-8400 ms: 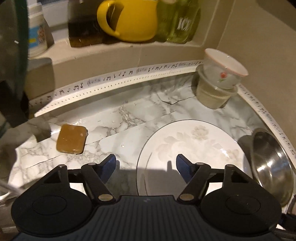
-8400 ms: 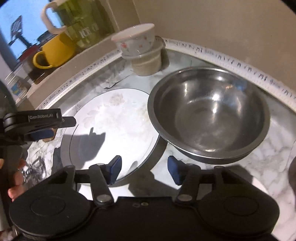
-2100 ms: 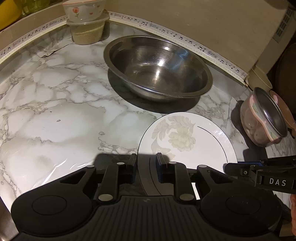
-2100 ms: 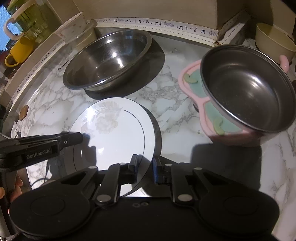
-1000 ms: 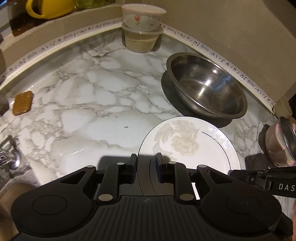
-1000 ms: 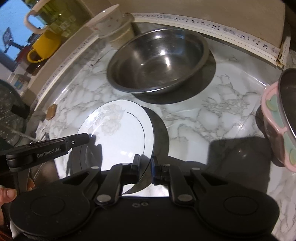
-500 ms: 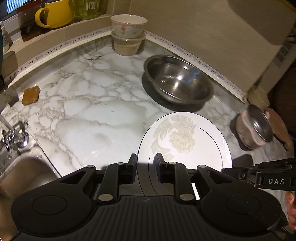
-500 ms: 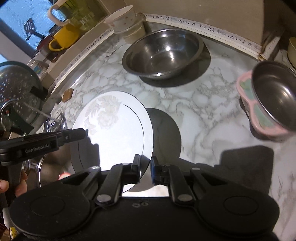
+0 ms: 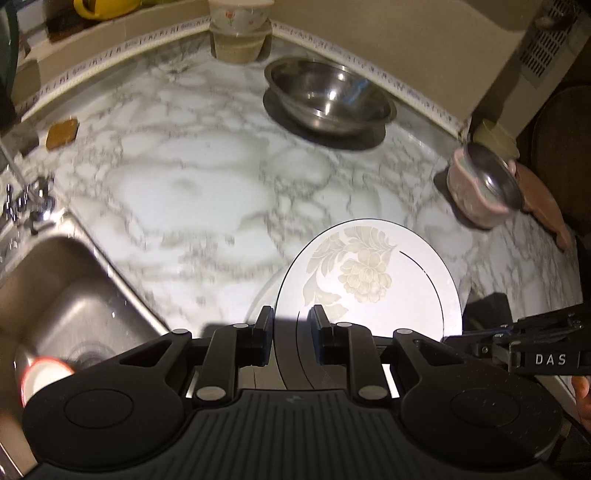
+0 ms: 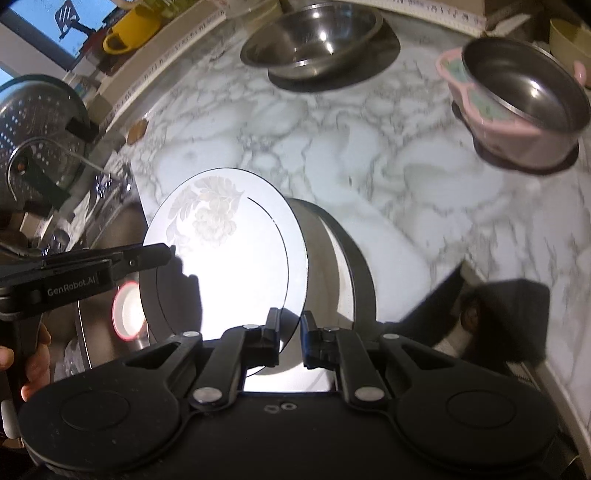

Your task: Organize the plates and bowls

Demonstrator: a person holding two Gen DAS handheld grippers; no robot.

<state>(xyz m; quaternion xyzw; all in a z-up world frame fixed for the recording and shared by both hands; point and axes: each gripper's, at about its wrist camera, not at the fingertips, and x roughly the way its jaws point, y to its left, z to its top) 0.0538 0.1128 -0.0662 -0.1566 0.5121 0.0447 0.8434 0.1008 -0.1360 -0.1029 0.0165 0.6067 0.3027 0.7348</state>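
Note:
A white plate with a pale flower print is held in the air above the marble counter's near edge. My left gripper is shut on its left rim. My right gripper is shut on its right rim, and the plate fills the middle of the right wrist view. A large steel bowl stands at the back of the counter, also in the right wrist view. A pink bowl with a steel liner stands at the right.
A steel sink lies at the lower left with a red-rimmed cup in it and a tap behind. Stacked small bowls stand in the back corner. A brown sponge lies at the left. A yellow mug sits on the ledge.
Both grippers have lifted the plate higher and pulled it back toward the counter's near edge, beside the sink. The bowls on the counter look smaller and farther away.

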